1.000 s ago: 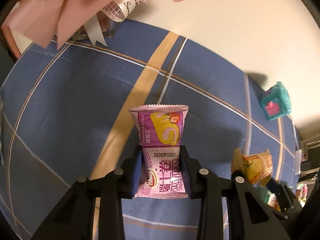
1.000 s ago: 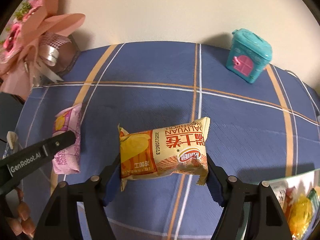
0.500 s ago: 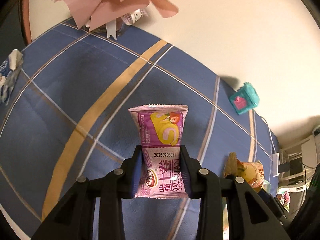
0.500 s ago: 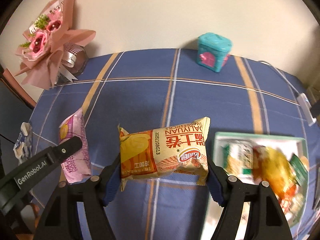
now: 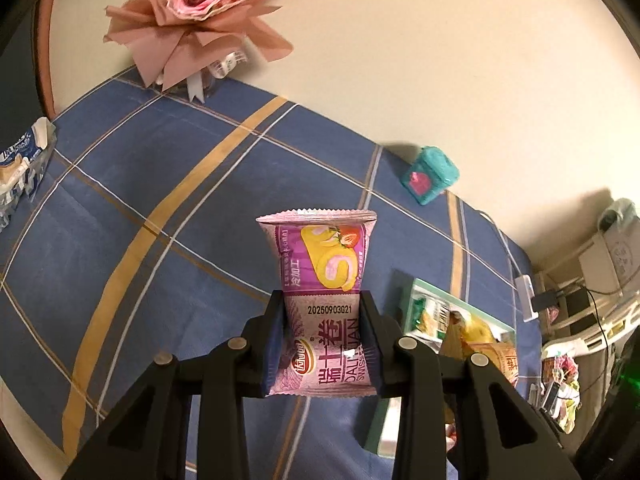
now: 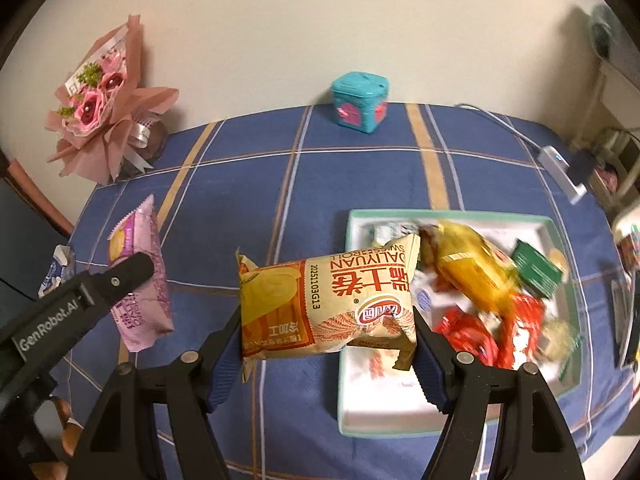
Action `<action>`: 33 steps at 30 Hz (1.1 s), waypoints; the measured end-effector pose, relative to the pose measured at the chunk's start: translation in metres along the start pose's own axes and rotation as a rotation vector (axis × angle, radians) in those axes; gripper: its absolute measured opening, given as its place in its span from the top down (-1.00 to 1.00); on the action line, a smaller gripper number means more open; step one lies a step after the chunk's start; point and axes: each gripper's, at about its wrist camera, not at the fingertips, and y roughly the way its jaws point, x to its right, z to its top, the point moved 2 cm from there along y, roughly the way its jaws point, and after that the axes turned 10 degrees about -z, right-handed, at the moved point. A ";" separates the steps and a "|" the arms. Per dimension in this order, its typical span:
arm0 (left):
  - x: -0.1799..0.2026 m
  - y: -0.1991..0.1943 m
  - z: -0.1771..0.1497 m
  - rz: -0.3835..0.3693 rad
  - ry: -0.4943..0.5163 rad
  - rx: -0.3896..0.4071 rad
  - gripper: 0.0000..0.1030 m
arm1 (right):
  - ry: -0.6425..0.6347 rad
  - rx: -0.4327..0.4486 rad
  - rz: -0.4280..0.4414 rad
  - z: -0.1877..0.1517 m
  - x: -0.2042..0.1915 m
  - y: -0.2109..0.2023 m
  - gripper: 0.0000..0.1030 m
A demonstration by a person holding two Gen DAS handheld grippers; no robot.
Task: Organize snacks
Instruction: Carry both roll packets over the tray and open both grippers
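At the far left corner of the bench (image 6: 360, 168), which carries a blue checked cloth, a pink flower bouquet (image 6: 100, 108) stands against the wall, and a crumpled blue and white wrapper (image 6: 58, 270) lies at the left edge. The left gripper (image 5: 322, 344) is clenched on the purple snack pack (image 5: 322, 304); its two fingers press the lower half of the pack from both sides, and the pack stands upright between them, above the cloth and not touching it. In the right wrist view this same pack (image 6: 138, 276) hangs near the left edge of the bench, with one black finger of the left gripper (image 6: 132, 270) across it. The right gripper (image 6: 328, 344) is clenched on the orange snack pack (image 6: 328, 304), which lies crosswise between the blue pads, its printed text upside down. This pack is held in the air at about the middle of the bench, and its right end reaches over the left rim of the tray (image 6: 344, 360). The tray, white inside with a light green rim, sits toward the right edge of the bench and holds several snacks, yellow, red and green; they are blurred. A teal box (image 6: 360, 100) with pink marks stands at the far edge by the wall, and a white cable with a power strip (image 6: 560, 172) lies at the far right corner.
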 end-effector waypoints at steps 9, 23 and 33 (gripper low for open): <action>0.035 0.002 -0.017 -0.044 0.065 -0.027 0.28 | 0.045 -0.044 -0.065 -0.012 0.034 -0.001 -0.48; 0.104 0.041 -0.057 -0.109 0.241 -0.171 0.28 | 0.322 -0.129 -0.183 -0.013 0.151 0.013 -0.48; 0.134 0.061 -0.087 -0.119 0.323 -0.259 0.28 | 0.379 -0.159 -0.183 -0.020 0.176 0.017 -0.49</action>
